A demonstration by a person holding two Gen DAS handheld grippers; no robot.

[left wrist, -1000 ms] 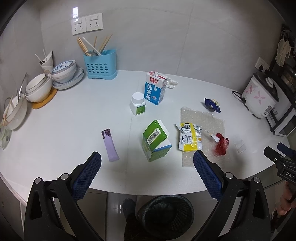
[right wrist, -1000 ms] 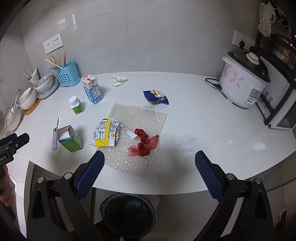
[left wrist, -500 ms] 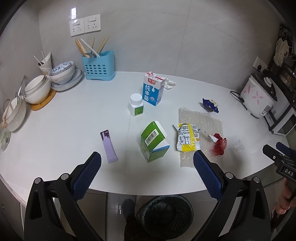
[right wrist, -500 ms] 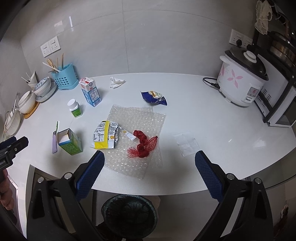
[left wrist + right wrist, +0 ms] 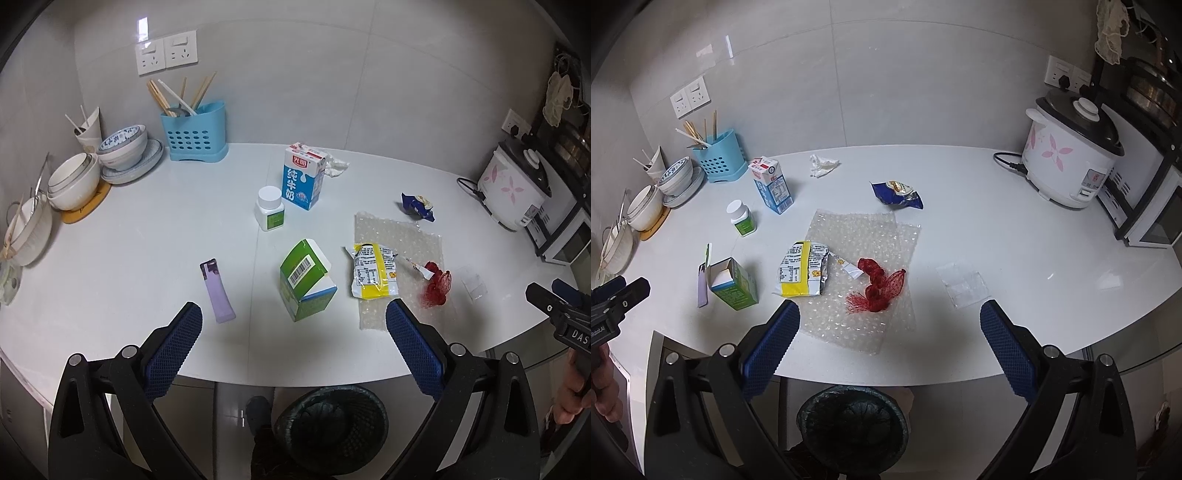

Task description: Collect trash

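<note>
Trash lies scattered on the white counter [image 5: 129,236]: a green carton [image 5: 306,284] [image 5: 733,284], a yellow snack wrapper [image 5: 371,275] [image 5: 803,273], a red net [image 5: 436,284] [image 5: 879,286] on bubble wrap [image 5: 864,266], a blue milk carton [image 5: 303,177] [image 5: 772,182], a blue crumpled packet [image 5: 417,206] [image 5: 895,194], a purple tube [image 5: 218,291] and a crumpled tissue [image 5: 822,164]. My left gripper [image 5: 293,339] is open above the counter's front edge, before the green carton. My right gripper [image 5: 890,332] is open near the bubble wrap. A black bin [image 5: 330,428] [image 5: 853,430] stands on the floor below.
A white pill bottle [image 5: 269,208] stands by the milk carton. Bowls [image 5: 77,177] and a blue chopstick holder [image 5: 194,134] occupy the back left. A rice cooker [image 5: 1071,158] and an oven [image 5: 1152,218] sit at the right. A clear plastic piece [image 5: 964,284] lies right of the bubble wrap.
Both grippers have drawn back and up a little, so the counter items look slightly smaller and farther. Both stay open; nothing on the counter has moved.
</note>
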